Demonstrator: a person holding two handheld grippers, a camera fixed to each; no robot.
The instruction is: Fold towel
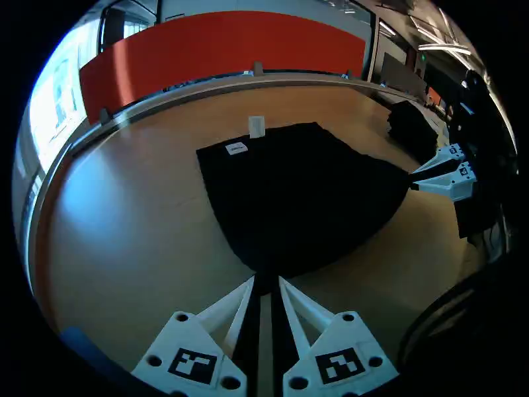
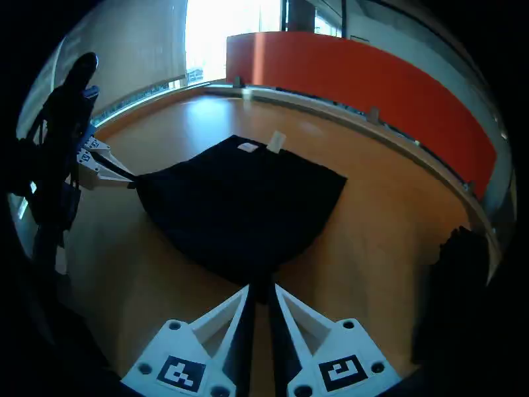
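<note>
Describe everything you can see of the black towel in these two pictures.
The towel is black, matt, soft-looking cloth, spread mostly flat on a wooden table. A white tag lies near its far edge, and a second tag stands upright at that edge. Two neighbouring corners are drawn into points: the left gripper has its jaws shut on one, the right gripper on the other. The far corners lie loose.

We log a pale wooden worktop (image 1: 132, 218), its surface washed with daylight glare. An orange-red partition panel (image 1: 218, 49) runs along its far edge, held by small grey brackets (image 1: 257, 67). Bright windows (image 2: 225, 33) stand behind the panel. Ceiling strip lights (image 1: 440, 47) glow upper right in the left gripper view
</note>
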